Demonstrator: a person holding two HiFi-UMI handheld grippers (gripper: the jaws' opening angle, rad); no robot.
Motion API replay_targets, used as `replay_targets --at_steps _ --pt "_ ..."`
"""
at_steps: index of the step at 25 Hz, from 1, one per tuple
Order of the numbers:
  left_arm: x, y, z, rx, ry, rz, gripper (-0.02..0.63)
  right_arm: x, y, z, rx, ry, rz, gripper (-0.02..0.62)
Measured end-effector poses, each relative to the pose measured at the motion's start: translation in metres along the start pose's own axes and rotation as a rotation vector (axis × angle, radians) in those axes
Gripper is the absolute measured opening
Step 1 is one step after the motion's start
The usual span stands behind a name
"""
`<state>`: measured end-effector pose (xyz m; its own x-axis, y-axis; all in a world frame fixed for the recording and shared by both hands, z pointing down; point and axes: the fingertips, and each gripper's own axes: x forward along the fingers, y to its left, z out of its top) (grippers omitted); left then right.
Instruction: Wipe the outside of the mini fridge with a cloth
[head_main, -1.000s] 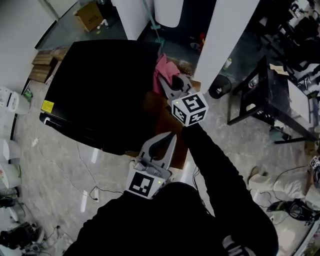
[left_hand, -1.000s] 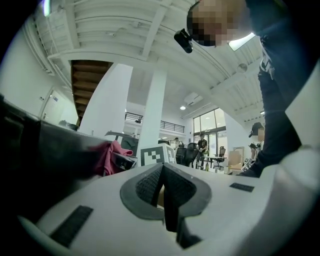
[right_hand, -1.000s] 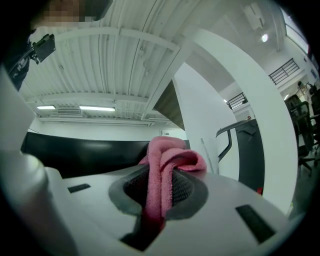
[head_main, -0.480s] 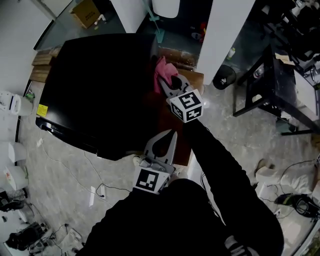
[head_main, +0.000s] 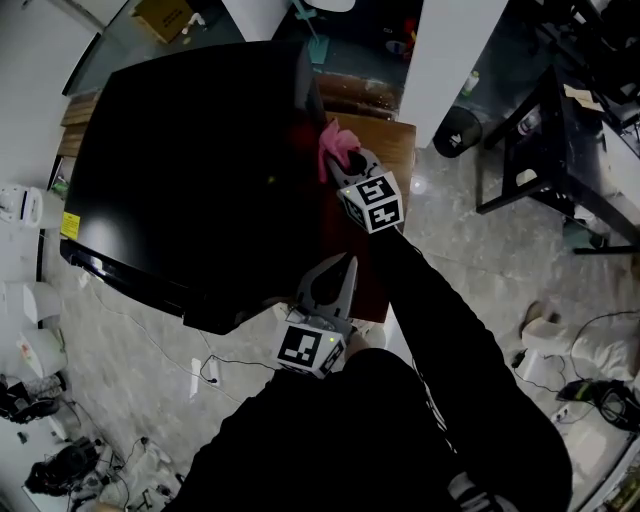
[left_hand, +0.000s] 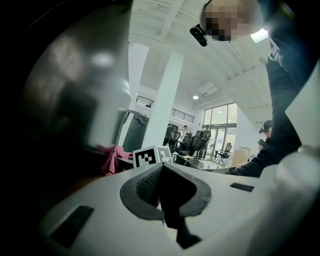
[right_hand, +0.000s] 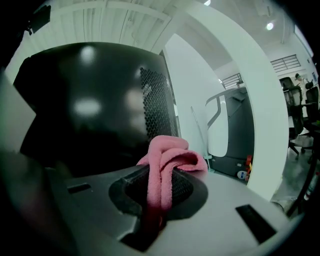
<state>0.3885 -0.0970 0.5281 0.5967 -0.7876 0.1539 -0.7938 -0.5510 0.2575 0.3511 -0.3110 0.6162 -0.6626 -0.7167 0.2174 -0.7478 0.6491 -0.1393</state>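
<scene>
Cloth (right_hand: 167, 155) pinched in R tool (head_main: 345, 165), at fridge (head_main: 190, 150) side; L tool (head_main: 346, 265) clenched, empty.

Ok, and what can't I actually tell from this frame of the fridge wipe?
Head view: whether the pink cloth touches the mini fridge; its side wall is lost in black shadow.
Right gripper view: the contact spot, hidden behind the cloth bunched in the right gripper.
Left gripper view: the near surface at left, blurred.
Head view: the yellow label's print, too small.
</scene>
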Motion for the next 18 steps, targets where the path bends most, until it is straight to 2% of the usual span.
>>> replay_targets --at_steps 6,11,15,18 --pt "0.001 0.005 -0.019 -0.007 0.028 -0.002 0.006 0.017 -0.014 -0.054 0.055 0.098 -0.038 0.055" --pt "-0.003 0.007 -0.028 -0.011 0.051 0.007 0.006 0.027 -0.019 -0.1 0.091 0.217 -0.068 0.054" --pt "-0.009 0.003 -0.031 0.003 0.063 -0.002 0.006 0.032 -0.021 -0.125 0.066 0.339 -0.103 0.055" --pt "-0.016 -0.001 -0.035 0.01 0.081 -0.008 0.006 0.033 -0.018 -0.144 0.052 0.434 -0.096 0.055"
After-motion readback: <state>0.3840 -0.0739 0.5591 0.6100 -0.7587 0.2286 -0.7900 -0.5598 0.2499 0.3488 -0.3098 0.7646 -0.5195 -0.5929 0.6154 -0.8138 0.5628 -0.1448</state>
